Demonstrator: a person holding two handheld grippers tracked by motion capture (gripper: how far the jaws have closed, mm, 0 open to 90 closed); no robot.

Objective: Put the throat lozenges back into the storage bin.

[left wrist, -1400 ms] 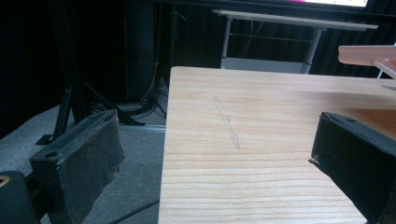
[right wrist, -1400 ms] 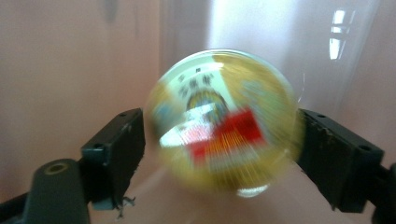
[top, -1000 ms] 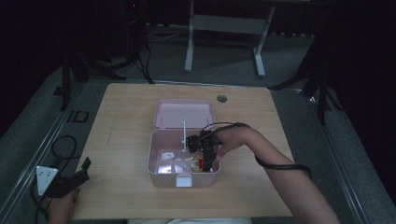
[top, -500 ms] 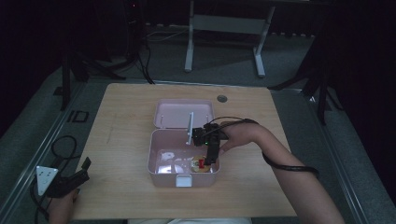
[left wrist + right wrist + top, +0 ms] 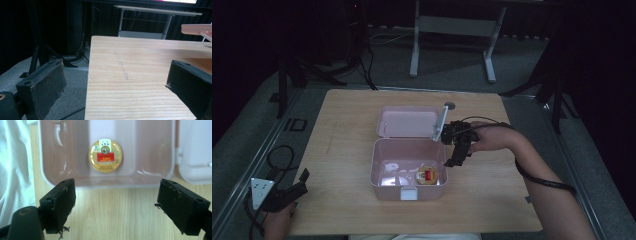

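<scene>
While the right gripper (image 5: 455, 156) is held with jaws spread and empty just beside the pink box (image 5: 408, 192), the round gold tin (image 5: 105, 156) is seen lying inside it. The left gripper (image 5: 287, 192) is kept released at the table's (image 5: 352, 100) near-left corner.

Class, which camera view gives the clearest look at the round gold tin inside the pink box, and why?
The right gripper view: the round gold tin lies face up and large, its red label clear. The high view shows it small and dim in the pink box. The left gripper view looks across the table.
</scene>
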